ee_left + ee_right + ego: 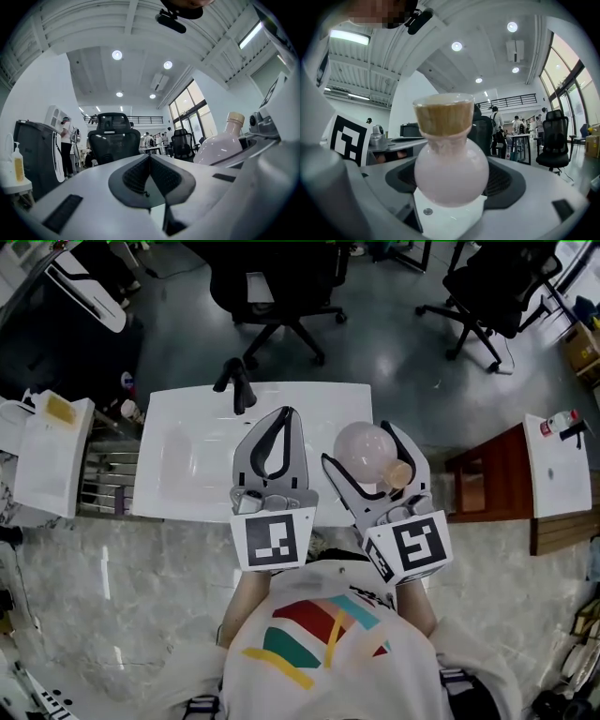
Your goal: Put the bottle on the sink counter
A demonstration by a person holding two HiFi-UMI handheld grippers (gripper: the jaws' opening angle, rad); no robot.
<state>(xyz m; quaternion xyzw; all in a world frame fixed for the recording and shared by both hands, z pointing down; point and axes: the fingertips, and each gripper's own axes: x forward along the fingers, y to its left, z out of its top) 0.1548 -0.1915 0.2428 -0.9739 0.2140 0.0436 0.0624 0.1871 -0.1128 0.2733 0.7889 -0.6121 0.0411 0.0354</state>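
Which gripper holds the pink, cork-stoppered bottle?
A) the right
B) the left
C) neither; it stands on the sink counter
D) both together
A: the right gripper has its jaws closed on the round body of the bottle, while the left gripper has its jaws together on nothing.

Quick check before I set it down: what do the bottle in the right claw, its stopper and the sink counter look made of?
The round pale pink bottle: likely frosted glass, milky with a matte surface; plastic is possible. The tan stopper: looks like cork, grainy and dull. The white sink counter: glossy ceramic or resin, with soft reflections.
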